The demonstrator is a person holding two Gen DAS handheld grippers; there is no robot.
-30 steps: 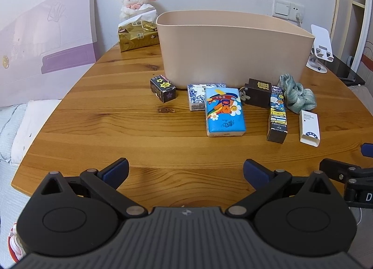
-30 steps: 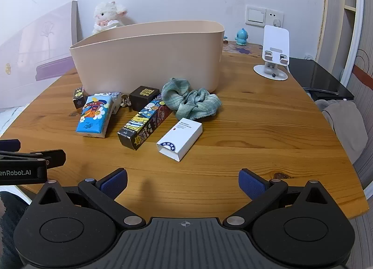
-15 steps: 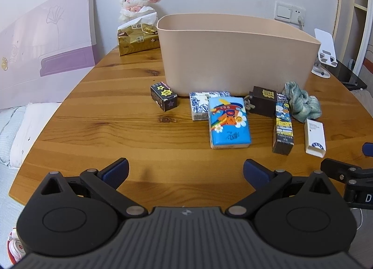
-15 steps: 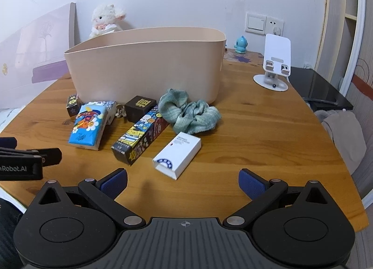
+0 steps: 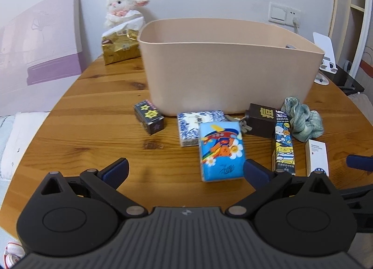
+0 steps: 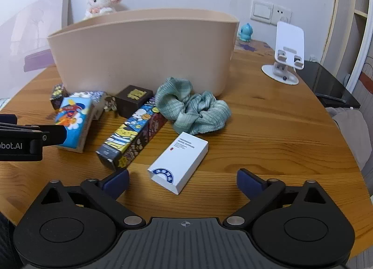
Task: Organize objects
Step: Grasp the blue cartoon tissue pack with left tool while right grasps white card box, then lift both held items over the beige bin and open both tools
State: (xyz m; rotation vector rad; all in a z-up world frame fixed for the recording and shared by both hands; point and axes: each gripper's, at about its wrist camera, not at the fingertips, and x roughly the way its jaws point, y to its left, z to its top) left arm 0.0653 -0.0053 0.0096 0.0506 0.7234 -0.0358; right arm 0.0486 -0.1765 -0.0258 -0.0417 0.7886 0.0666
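Observation:
A beige bin stands on the round wooden table. In front of it lie a dark star box, a blue-white patterned box, a blue cartoon tissue pack, a dark brown box, a long cartoon box, a green scrunchie and a white box. My left gripper is open, just short of the tissue pack. My right gripper is open, with the white box's near end between its fingers.
A gold tissue box and a plush lamb sit at the back left. A white phone stand and a small blue figure are at the back right. The table edge is close on the right, beside a black surface.
Both grippers have moved forward toward the row of objects, which now look larger and closer. Both stay open. No object has moved.

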